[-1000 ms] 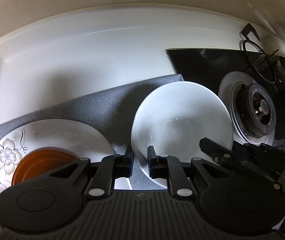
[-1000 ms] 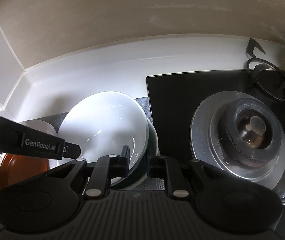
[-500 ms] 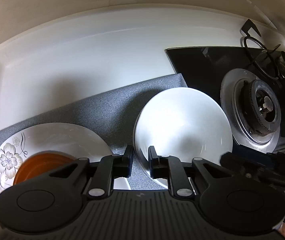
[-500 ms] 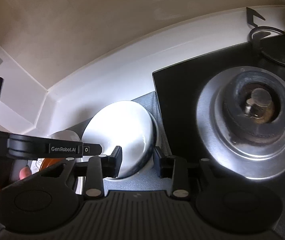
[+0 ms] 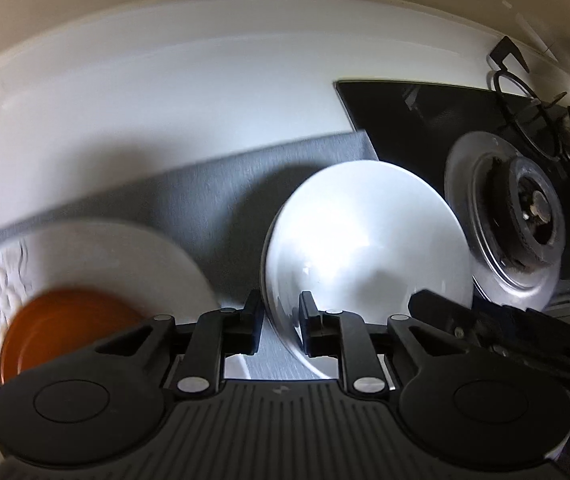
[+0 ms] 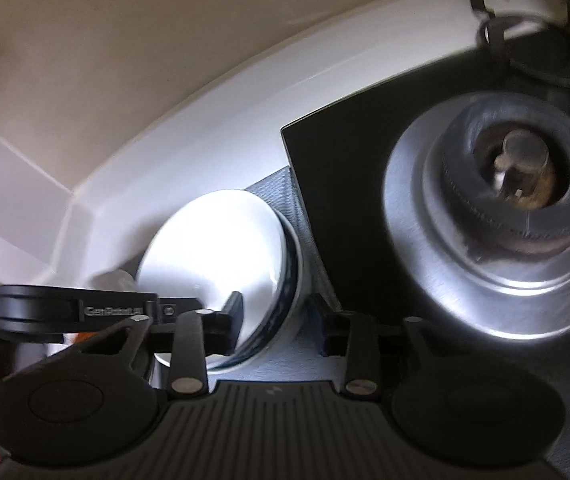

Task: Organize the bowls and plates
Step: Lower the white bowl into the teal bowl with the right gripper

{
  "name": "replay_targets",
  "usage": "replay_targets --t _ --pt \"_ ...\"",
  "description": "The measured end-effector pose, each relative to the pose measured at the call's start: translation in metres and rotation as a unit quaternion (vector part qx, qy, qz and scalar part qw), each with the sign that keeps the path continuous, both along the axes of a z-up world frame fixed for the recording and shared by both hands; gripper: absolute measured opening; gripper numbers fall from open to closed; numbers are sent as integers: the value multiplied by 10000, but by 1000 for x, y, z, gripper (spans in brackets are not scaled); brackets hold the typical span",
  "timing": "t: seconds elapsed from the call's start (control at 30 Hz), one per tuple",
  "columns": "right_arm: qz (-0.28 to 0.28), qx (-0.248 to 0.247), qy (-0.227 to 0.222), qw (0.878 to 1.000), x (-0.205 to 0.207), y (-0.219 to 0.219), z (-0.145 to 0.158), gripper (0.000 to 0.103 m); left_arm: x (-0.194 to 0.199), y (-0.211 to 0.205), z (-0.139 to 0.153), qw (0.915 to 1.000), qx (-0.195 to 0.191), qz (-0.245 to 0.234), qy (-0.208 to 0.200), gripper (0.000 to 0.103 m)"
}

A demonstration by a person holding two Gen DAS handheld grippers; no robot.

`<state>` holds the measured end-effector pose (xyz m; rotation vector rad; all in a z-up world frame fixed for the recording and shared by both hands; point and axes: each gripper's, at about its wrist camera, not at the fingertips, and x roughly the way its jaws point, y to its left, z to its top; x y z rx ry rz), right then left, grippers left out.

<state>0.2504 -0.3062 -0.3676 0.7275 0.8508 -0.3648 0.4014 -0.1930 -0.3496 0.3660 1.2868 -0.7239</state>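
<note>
A white bowl [image 5: 365, 248] stands on the grey mat [image 5: 221, 184]. My left gripper [image 5: 281, 322] is shut on its near rim. In the right wrist view the white bowl [image 6: 213, 256] sits inside a second bowl with a dark rim [image 6: 289, 280]. My right gripper [image 6: 279, 322] is open, its jaws straddling the stacked rims without pinching them. At the left, a flowered white plate [image 5: 97, 252] holds an orange dish [image 5: 65, 324].
A black glass stove top [image 5: 413, 120] with a steel burner [image 5: 525, 216] lies right of the mat; the burner [image 6: 517, 200] looms close in the right wrist view. White counter and wall run behind. The left gripper's body [image 6: 73, 312] crosses the right wrist view.
My right gripper opened wider and swung nearer the burner, tilting its view. My left gripper kept its hold on the white bowl, which shifted slightly.
</note>
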Motion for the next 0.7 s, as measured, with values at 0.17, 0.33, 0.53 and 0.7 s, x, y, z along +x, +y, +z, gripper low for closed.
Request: replay_targets --t 0.17,0.33,0.53,0.7 --pt "97 106 -36 9999 -19 2 0 32 -16 11 -2 9999 -102 -100 -12 22" --pt "189 269 37 9995 -13 0 -8 42 -18 3 -8 10000 -94 -16 21 31" --pt "159 -7 88 9998 -10 6 -8 35 -24 2 -5 9999 -16 110 -37 32" --pt "133 -33 53 9999 -24 9 3 32 -34 10 5 9998 -142 141 1 31"
